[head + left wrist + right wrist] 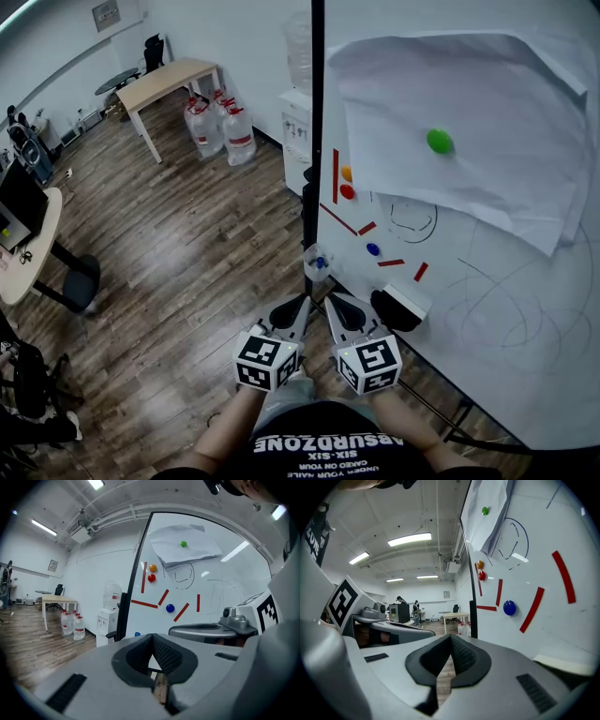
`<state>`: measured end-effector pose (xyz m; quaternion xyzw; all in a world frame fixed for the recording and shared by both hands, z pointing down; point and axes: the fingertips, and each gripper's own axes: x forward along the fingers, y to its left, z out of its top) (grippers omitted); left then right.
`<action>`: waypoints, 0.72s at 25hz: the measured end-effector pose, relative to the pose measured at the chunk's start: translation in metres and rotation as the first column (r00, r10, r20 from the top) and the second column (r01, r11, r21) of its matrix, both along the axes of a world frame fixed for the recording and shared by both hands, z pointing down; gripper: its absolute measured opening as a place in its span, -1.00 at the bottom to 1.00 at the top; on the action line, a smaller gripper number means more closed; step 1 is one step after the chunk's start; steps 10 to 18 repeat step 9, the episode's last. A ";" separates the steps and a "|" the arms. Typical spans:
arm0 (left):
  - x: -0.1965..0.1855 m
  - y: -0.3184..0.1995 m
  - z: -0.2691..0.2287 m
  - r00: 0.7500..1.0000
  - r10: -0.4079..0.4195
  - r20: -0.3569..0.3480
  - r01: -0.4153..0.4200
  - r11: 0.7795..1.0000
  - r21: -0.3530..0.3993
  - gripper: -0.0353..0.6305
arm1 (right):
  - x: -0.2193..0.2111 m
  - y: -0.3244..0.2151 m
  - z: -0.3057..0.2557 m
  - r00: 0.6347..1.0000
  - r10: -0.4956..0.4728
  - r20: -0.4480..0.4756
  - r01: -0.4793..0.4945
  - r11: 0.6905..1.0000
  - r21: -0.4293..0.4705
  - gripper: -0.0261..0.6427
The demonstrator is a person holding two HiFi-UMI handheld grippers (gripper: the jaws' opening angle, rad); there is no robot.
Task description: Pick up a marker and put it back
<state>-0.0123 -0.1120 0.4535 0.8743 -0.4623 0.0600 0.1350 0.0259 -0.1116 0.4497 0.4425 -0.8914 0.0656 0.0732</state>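
**A:** How do the claws stand?

**B:** The left claw [300,307] and right claw [336,304] are close side by side, low in the head view. Both point at the left edge of the board [487,281]. Each is closed, pads together, with nothing between them.

**A:** And the marker?

**B:** Neither claw has it. At 12 o'clock, just past the claw tips, a small clear holder [317,265] sits at the board's edge with something blue in it. I cannot tell whether that is the marker.

**A:** What's on the board?

**B:** A blue magnet [373,249] is at 1 o'clock from the right claw, with red strips [391,262] around it. A red magnet [347,191] and an orange magnet [346,172] are higher up. A green magnet [439,141] pins a paper sheet [487,112] near the top. An eraser [401,307] is at 3 o'clock, just beside the right claw.

**A:** And off the board?

**B:** There is a wooden floor [187,253]. Water bottles [225,127] and a table [173,80] are at 11 o'clock, well apart from the claws.
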 end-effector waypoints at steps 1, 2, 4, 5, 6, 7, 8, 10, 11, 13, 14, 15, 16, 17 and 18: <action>0.000 0.002 0.000 1.000 -0.001 0.000 0.001 1.000 0.002 -0.87 | 0.000 0.002 -0.001 1.000 -0.001 0.000 0.001 1.000 0.002 -0.93; 0.000 0.004 -0.001 1.000 -0.001 0.000 0.001 1.000 0.005 -0.87 | 0.000 0.003 -0.002 1.000 -0.002 0.000 0.002 1.000 0.005 -0.93; -0.001 0.006 -0.002 1.000 -0.002 0.001 0.002 1.000 0.010 -0.87 | -0.001 0.006 -0.003 1.000 -0.004 -0.001 0.004 1.000 0.008 -0.93; -0.002 0.007 -0.002 1.000 -0.002 0.003 0.002 1.000 0.012 -0.87 | -0.001 0.008 -0.003 1.000 -0.005 -0.001 0.005 1.000 0.009 -0.93; -0.003 0.009 -0.001 1.000 -0.002 0.006 0.002 1.000 0.013 -0.87 | -0.001 0.010 -0.003 1.000 -0.005 0.000 0.005 1.000 0.008 -0.93; -0.004 0.010 0.000 1.000 -0.002 0.009 0.002 1.000 0.013 -0.87 | -0.001 0.012 -0.003 1.000 -0.006 0.001 0.006 1.000 0.007 -0.93; -0.004 0.012 0.000 1.000 -0.001 0.012 0.001 1.000 0.014 -0.87 | -0.001 0.015 -0.003 1.000 -0.006 0.001 0.006 1.000 0.005 -0.93; -0.005 0.014 0.000 1.000 -0.001 0.015 0.000 1.000 0.015 -0.87 | -0.002 0.017 -0.003 1.000 -0.006 0.002 0.006 1.000 0.003 -0.93; -0.005 0.014 0.000 1.000 -0.001 0.015 0.000 1.000 0.015 -0.87 | -0.002 0.017 -0.003 1.000 -0.006 0.002 0.006 1.000 0.003 -0.93; -0.005 0.014 0.000 1.000 -0.001 0.015 0.000 1.000 0.015 -0.87 | -0.002 0.017 -0.003 1.000 -0.006 0.002 0.006 1.000 0.003 -0.93; -0.005 0.014 0.000 1.000 -0.001 0.015 0.000 1.000 0.015 -0.87 | -0.002 0.017 -0.003 1.000 -0.006 0.002 0.006 1.000 0.003 -0.93; -0.005 0.014 0.000 1.000 -0.001 0.015 0.000 1.000 0.015 -0.87 | -0.002 0.017 -0.003 1.000 -0.006 0.002 0.006 1.000 0.003 -0.93; -0.005 0.014 0.000 1.000 -0.001 0.015 0.000 1.000 0.015 -0.87 | -0.002 0.017 -0.003 1.000 -0.006 0.002 0.006 1.000 0.003 -0.93; -0.005 0.014 0.000 1.000 -0.001 0.015 0.000 1.000 0.015 -0.87 | -0.002 0.017 -0.003 1.000 -0.006 0.002 0.006 1.000 0.003 -0.93; -0.005 0.014 0.000 1.000 -0.001 0.015 0.000 1.000 0.015 -0.87 | -0.002 0.017 -0.003 1.000 -0.006 0.002 0.006 1.000 0.003 -0.93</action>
